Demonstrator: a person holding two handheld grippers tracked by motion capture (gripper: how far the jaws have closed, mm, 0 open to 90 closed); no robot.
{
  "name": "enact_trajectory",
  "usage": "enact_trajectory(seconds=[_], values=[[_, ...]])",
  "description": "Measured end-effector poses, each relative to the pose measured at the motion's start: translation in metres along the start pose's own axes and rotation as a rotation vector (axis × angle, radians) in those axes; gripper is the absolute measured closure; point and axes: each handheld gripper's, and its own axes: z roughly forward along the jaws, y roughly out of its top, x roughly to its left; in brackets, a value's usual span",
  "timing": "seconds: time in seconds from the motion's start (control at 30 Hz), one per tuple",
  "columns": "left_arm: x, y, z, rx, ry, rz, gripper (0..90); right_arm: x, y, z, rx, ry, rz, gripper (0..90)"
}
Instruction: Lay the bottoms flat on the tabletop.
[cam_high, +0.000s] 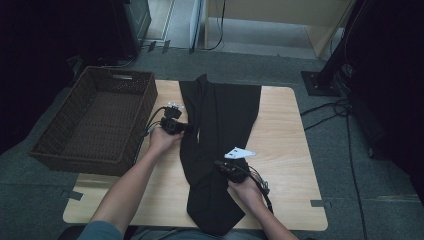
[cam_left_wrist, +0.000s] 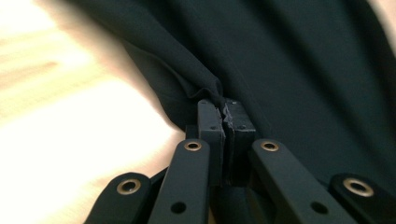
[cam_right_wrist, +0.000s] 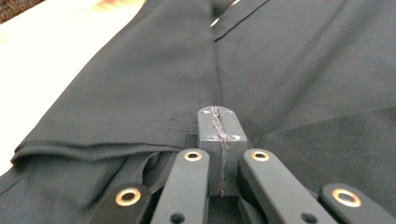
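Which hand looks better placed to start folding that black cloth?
Probably the left: its claw is pinched on the black cloth's edge. The right claw is shut with only threads between its jaws.

One long black cloth garment lies on one light wooden table. One dark brown woven wicker basket stands at the table's left edge. Two black handheld two-jaw grippers work there, the left gripper and the right gripper.
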Motion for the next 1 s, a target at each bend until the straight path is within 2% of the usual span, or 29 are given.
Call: enact_trajectory(seconds=[0.07, 0.13, 0.2, 0.33, 0.37, 0.4, 0.47, 0.5, 0.57, 0.7, 0.77, 0.87, 0.93, 1.0], values=[[-0.008, -0.014, -0.008, -0.004, -0.040, 0.013, 88.4, 0.000, 0.000, 0.000, -0.003, -0.003, 0.004, 90.0], [-0.019, -0.029, -0.016, 0.020, -0.064, 0.055, 88.3, 0.000, 0.000, 0.000, 0.000, -0.003, 0.005, 90.0], [-0.028, -0.045, -0.022, 0.047, -0.093, 0.077, 88.4, 0.000, 0.000, 0.000, 0.001, -0.006, 0.006, 89.6], [-0.048, -0.073, -0.034, 0.116, -0.129, 0.161, 88.3, 0.001, 0.002, 0.000, 0.010, -0.013, 0.013, 86.6], [-0.052, -0.079, -0.037, 0.124, -0.133, 0.190, 88.3, 0.001, 0.003, 0.000, 0.016, -0.012, 0.018, 84.8], [-0.056, -0.084, -0.040, 0.127, -0.141, 0.198, 88.3, 0.000, 0.003, 0.000, 0.017, -0.004, 0.020, 83.1], [-0.058, -0.091, -0.043, 0.135, -0.147, 0.200, 88.3, -0.001, 0.005, 0.000, 0.022, -0.003, 0.031, 76.0], [-0.060, -0.093, -0.043, 0.147, -0.140, 0.215, 88.3, -0.003, 0.007, 0.002, 0.029, 0.000, 0.032, 73.8], [-0.061, -0.096, -0.043, 0.149, -0.135, 0.216, 88.3, -0.005, 0.012, 0.003, 0.031, -0.010, 0.035, 67.7], [-0.060, -0.097, -0.042, 0.149, -0.132, 0.227, 88.3, -0.016, 0.025, 0.006, -0.015, -0.049, 0.037, 54.1], [-0.059, -0.098, -0.042, 0.145, -0.134, 0.219, 88.2, -0.024, 0.033, 0.010, -0.032, -0.090, 0.054, 48.7], [-0.058, -0.100, -0.043, 0.136, -0.137, 0.212, 88.2, -0.038, 0.050, 0.021, -0.057, -0.133, 0.070, 40.0], [-0.057, -0.100, -0.044, 0.134, -0.141, 0.203, 88.2, -0.048, 0.063, 0.035, -0.061, -0.158, 0.101, 34.6], [-0.057, -0.102, -0.045, 0.133, -0.140, 0.201, 88.2, -0.057, 0.074, 0.050, -0.053, -0.198, 0.121, 33.3]])
